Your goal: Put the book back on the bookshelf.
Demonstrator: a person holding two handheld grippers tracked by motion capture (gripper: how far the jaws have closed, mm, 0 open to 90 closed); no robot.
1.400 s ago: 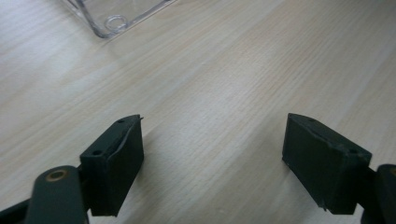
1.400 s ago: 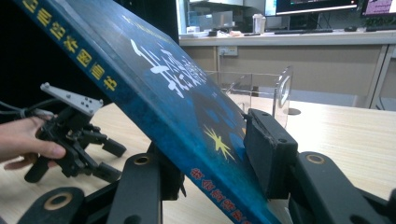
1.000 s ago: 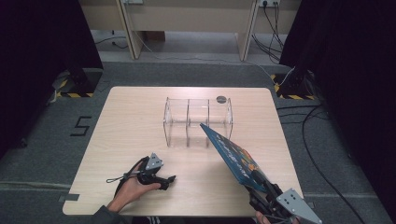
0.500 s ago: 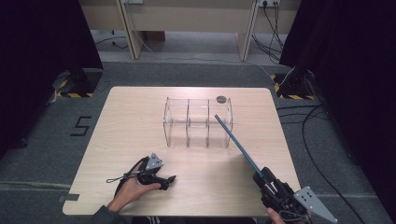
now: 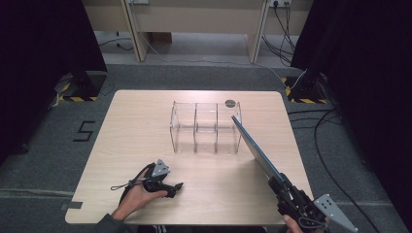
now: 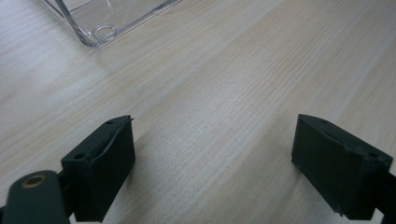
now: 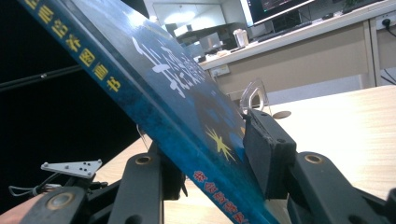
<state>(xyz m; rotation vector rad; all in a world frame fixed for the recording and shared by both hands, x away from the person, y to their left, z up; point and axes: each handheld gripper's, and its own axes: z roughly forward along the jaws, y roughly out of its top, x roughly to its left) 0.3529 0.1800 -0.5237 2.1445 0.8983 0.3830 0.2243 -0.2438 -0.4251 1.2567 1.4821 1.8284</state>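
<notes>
High view: the book slants from the right hand-held gripper, clamped on its near end, up-left toward the clear organizer.

High view overhead; gripper views close, low.

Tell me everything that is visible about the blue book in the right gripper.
The blue book is thin, with a glossy dark blue cover, white title characters, a yellow star shape, yellow characters along its spine and red ones near its lower edge. The right gripper clamps its near end between both black jaws. In the high view it is lifted off the table, seen nearly edge-on, its far end rising toward the right end of the clear plastic rack.
</notes>
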